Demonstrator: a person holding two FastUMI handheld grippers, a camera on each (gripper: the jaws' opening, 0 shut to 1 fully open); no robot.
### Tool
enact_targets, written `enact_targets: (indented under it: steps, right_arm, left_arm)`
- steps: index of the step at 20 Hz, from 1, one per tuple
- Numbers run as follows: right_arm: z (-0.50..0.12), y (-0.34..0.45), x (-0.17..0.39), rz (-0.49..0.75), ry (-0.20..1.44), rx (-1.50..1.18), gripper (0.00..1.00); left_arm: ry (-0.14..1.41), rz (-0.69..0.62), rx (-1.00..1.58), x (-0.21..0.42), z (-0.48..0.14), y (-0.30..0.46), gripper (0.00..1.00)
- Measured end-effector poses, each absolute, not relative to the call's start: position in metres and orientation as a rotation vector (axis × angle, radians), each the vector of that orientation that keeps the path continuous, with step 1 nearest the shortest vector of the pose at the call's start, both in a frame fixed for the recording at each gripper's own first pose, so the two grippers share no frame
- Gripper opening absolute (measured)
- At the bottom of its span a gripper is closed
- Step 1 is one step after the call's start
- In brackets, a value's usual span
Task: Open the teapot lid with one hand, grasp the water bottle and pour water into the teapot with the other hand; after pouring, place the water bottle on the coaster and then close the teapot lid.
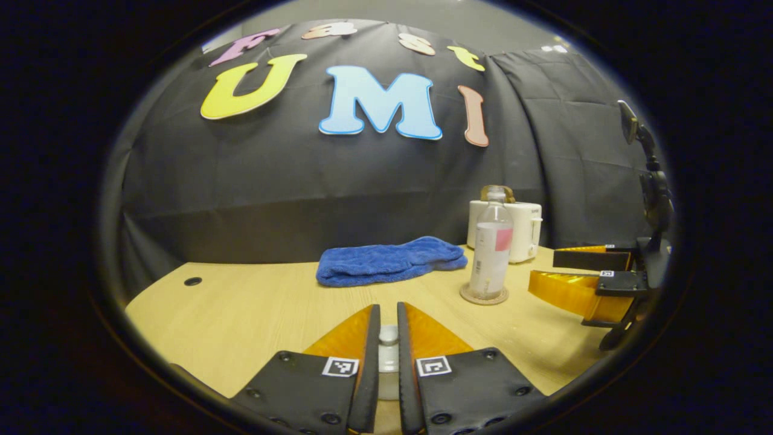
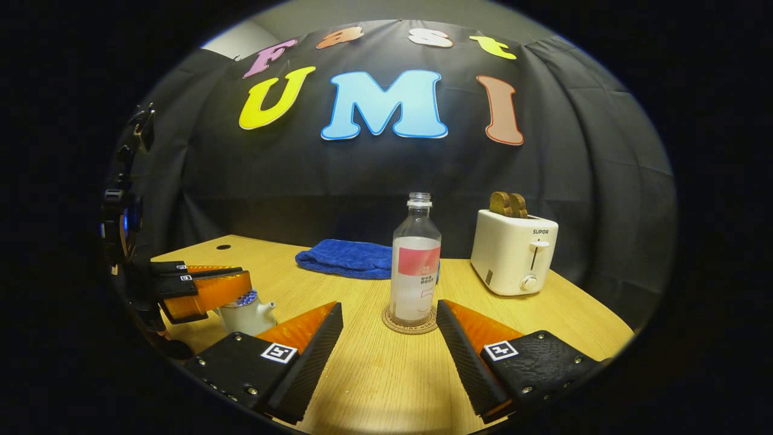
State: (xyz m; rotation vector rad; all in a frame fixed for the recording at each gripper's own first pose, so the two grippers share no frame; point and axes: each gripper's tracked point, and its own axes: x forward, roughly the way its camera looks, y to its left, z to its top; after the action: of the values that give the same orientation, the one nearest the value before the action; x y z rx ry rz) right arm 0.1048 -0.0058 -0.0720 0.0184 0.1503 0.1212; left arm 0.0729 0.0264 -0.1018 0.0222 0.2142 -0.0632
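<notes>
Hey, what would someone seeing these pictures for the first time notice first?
Probably the bottle, uncapped and upright on its coaster mid-table, between the open right tongs. Next, the white toaster with toast to its right, and the blue towel behind. At far left, the left tongs hover at the teapot.

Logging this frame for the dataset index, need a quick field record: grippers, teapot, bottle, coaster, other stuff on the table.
left gripper: fingers nearly closed around the teapot lid knob; contact unclear
right gripper: open, empty, pointing at the bottle
teapot: white, on the table, under the left gripper
water bottle: upright, uncapped, standing on the coaster
coaster: round, under the bottle
blue towel: folded, at the back
toaster: white, two slices in it, back right
</notes>
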Motion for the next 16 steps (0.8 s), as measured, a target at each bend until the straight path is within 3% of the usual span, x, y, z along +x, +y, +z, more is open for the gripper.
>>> enact_targets:
  steps: [2,6,16]
  right_arm:
    - [-0.073,-0.006,0.104,0.113,0.152,0.008,0.97]
    - [-0.069,0.004,0.096,0.122,0.134,-0.005,0.97]
    - [-0.044,0.004,0.042,0.113,0.080,-0.019,0.96]
  left_arm:
    - [0.207,-0.055,0.020,0.069,-0.098,0.027,0.22]
    - [0.165,-0.048,0.030,0.058,-0.083,0.024,0.38]
    - [0.118,0.014,-0.013,0.007,-0.059,0.028,0.56]
